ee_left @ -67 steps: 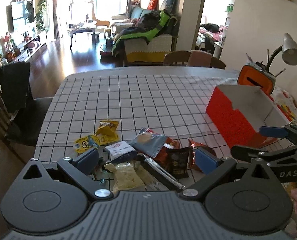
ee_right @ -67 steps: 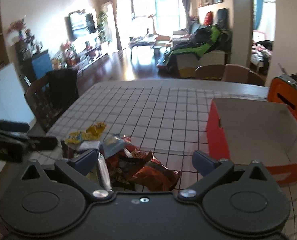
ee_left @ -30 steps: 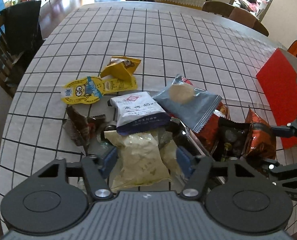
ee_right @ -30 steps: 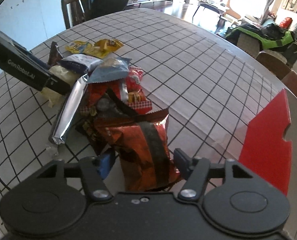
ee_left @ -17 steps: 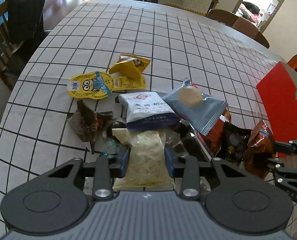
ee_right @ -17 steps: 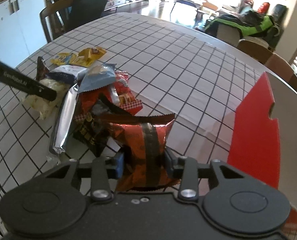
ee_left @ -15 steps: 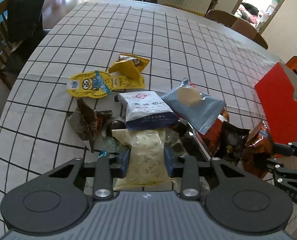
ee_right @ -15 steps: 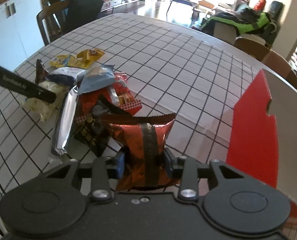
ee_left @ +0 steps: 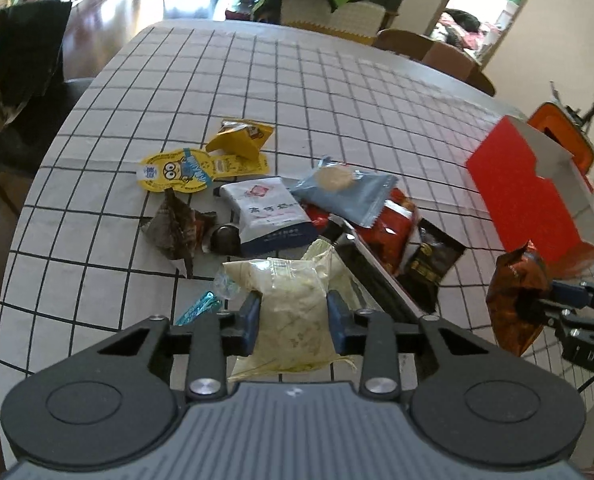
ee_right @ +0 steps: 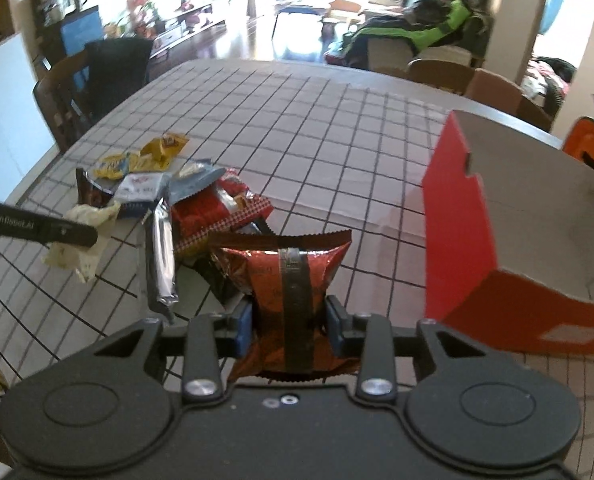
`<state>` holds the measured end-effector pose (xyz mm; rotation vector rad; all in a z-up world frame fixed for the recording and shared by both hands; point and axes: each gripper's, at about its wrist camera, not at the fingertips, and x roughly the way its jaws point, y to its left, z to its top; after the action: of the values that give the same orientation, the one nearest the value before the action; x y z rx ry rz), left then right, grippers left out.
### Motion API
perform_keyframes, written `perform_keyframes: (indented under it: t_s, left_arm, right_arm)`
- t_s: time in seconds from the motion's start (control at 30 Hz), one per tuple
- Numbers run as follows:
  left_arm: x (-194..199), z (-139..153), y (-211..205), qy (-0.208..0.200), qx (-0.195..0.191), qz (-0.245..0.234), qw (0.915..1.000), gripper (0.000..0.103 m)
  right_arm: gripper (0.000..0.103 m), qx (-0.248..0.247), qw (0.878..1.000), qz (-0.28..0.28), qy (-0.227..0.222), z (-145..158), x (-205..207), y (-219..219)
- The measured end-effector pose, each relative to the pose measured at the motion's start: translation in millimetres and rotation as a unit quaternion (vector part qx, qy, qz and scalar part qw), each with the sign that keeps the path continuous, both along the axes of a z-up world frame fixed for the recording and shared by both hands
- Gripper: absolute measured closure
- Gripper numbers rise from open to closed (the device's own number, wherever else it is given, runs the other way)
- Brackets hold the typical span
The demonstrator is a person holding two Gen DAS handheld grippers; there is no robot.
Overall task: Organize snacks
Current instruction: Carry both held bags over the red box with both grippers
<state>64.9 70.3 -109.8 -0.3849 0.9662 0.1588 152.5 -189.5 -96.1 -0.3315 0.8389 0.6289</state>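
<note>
Clamping a pale yellow snack bag (ee_left: 293,312), the left gripper (ee_left: 293,314) holds it just above the gridded tablecloth (ee_left: 257,80). The right gripper (ee_right: 289,322) is clamped on a red-orange chip bag (ee_right: 289,276), near the open red box (ee_right: 457,220). Remaining snack packets (ee_left: 265,208) lie piled on the cloth.

Tablecloth (ee_right: 337,128) bare btwn snack pile (ee_right: 217,204) & red box (ee_right: 457,216); far half free.

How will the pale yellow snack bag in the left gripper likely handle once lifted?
Probably floppy: the pale yellow snack bag bulges and creases between the left gripper pads. Likely light for its size, hanging from a side pinch. Its glossy film may slip.
</note>
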Motion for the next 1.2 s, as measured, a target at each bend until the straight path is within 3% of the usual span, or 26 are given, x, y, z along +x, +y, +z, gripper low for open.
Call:
perform_keyframes:
  t_s: [0.33, 0.6, 0.9, 1.2]
  left_arm:
    - [-15, 39, -13, -0.04, 0.009, -0.045, 0.9981, 0.069]
    - [0, 79, -37, -0.075, 0.01, -0.083, 0.9937, 0.069]
    - [49, 101, -87, -0.094, 0.016, -0.12, 0.9881, 0.069]
    - [118, 106, -159, -0.091, 0.031, -0.147, 0.9844, 0.069]
  right_arm:
    - [0.067, 0.031, 0.997, -0.064, -0.003, 40, -22, -21]
    - [0.067, 0.058, 0.992, -0.108, -0.008, 74, -18, -46]
    - [0.067, 0.057, 0.989, -0.136, -0.03, 96, 18, -85]
    - [0.067, 0.043, 0.986, -0.154, -0.042, 94, 79, -141]
